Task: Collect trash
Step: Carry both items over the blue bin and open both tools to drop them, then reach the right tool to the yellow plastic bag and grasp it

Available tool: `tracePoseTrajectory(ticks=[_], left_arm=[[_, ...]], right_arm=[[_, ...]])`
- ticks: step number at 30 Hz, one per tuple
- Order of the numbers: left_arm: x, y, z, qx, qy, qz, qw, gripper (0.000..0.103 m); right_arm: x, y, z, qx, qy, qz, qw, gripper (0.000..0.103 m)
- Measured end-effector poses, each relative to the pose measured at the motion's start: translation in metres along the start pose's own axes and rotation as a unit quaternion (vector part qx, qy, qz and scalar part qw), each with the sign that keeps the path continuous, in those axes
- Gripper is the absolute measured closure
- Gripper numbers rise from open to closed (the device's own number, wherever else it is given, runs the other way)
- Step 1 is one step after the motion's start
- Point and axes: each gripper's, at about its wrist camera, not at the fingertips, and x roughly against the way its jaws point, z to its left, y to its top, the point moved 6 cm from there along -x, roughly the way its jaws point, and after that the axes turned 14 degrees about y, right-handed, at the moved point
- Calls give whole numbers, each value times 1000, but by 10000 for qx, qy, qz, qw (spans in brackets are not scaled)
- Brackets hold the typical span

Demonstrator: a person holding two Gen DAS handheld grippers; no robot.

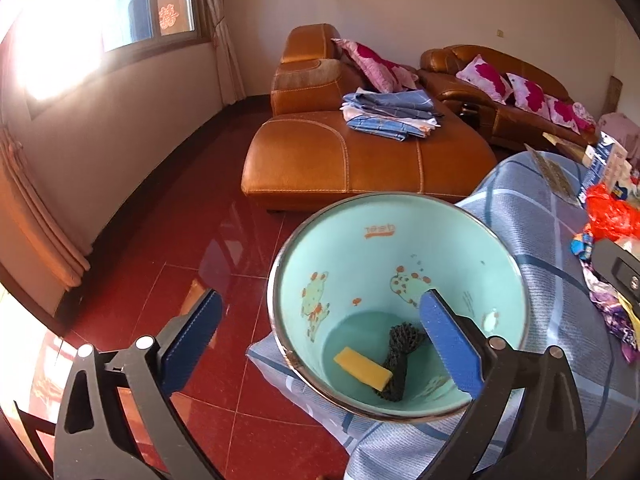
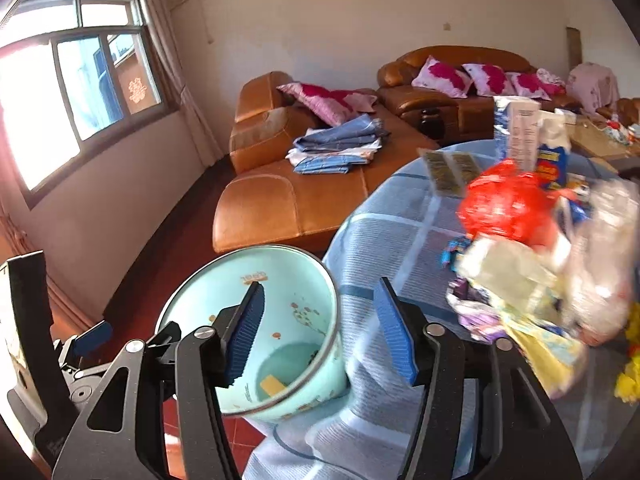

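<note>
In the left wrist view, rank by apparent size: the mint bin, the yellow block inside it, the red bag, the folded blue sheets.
1. mint bin, nearest, so inflated
2. folded blue sheets, farther off
3. red bag, partly cut off, so unsure against the sheets
4. yellow block

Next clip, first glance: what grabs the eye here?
The mint-green bin tilted at the table's edge, a yellow block and dark netting lying inside it. Right of it, on the blue checked tablecloth, a heap of wrappers topped by a red plastic bag. Behind, an orange leather sofa with folded blue cloth.
</note>
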Motion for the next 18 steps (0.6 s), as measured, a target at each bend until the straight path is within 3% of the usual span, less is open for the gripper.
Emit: tracePoseTrajectory(ticks=[18], left_arm=[[79, -19, -70, -667, -694, -441, 9944, 6]], right_arm=[[100, -28, -59, -531, -666, -449, 9954, 42]])
